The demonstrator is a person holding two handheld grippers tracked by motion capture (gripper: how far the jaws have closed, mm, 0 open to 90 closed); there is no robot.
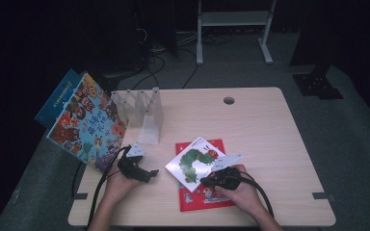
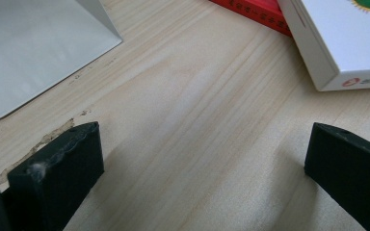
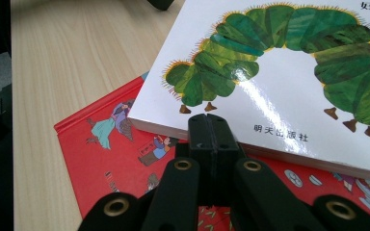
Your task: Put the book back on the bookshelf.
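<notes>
My right gripper (image 3: pixel 210 126), jaws shut and empty, noses the near edge of the white caterpillar book (image 1: pixel 196 160) lying on the red book (image 1: pixel 207 195); stiff, glossy, probably slippery, so I'd pinch its overhanging edge, while my left gripper (image 1: pixel 150 174) waits open.
</notes>
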